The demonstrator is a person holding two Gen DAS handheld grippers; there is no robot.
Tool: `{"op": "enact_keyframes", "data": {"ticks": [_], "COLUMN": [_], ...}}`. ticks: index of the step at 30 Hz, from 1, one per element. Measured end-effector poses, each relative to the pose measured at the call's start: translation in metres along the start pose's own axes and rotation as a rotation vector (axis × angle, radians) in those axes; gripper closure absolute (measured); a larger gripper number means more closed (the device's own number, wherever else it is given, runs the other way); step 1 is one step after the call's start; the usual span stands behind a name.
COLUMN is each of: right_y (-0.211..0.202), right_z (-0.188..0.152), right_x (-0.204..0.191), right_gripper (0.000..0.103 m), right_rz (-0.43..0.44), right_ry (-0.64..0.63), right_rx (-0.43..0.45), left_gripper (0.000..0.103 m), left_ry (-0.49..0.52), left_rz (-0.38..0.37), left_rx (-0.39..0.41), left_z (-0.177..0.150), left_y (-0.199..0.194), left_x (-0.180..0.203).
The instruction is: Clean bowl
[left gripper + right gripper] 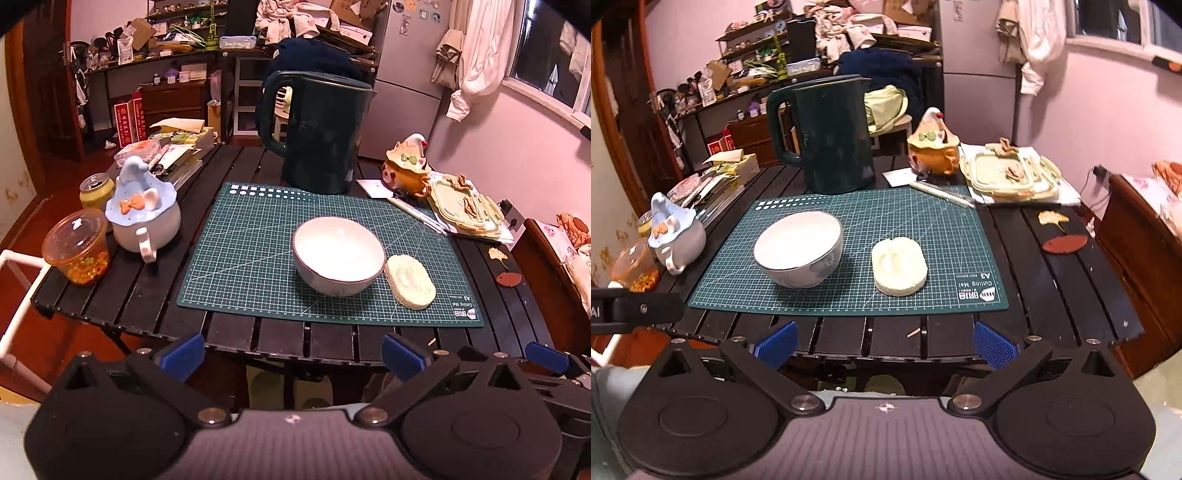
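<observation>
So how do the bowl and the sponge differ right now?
The bowl is round, deep and upright with a dark rim; the sponge is oval, flat and pale yellow. The bowl looks larger and glossy, the sponge rough. Both sit apart on the green mat, untouched by either gripper.

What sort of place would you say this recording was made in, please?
Most likely a lived-in home room, not a lab: a fridge with magnets, cluttered shelves, laundry by the window, and a slatted table with a cutting mat.
</observation>
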State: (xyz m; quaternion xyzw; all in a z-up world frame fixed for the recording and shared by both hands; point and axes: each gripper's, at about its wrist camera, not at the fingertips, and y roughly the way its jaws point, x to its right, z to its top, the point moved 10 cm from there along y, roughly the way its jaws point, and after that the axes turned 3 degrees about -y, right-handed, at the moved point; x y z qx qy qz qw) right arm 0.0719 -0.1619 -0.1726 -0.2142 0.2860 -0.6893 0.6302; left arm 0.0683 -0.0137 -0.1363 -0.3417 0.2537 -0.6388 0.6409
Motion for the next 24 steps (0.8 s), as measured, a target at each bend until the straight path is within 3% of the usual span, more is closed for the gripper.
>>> {"op": "enact_keyframes", "data": {"ticks": [24], "right_y": [0.0071], "right_z": [-0.0080], "right_x": [-0.0012], "right_gripper": [0.001], "right_rz": [0.005], "right_ry": [-0.003], "right_rx": [-0.048], "left_gripper": [0.000], "left_ry": [0.028], "left_rz": [-0.008], "left_rx": [-0.037], "left_z": [-0.0052], "left_y": [0.0060], "left_x": [0.0067]}}
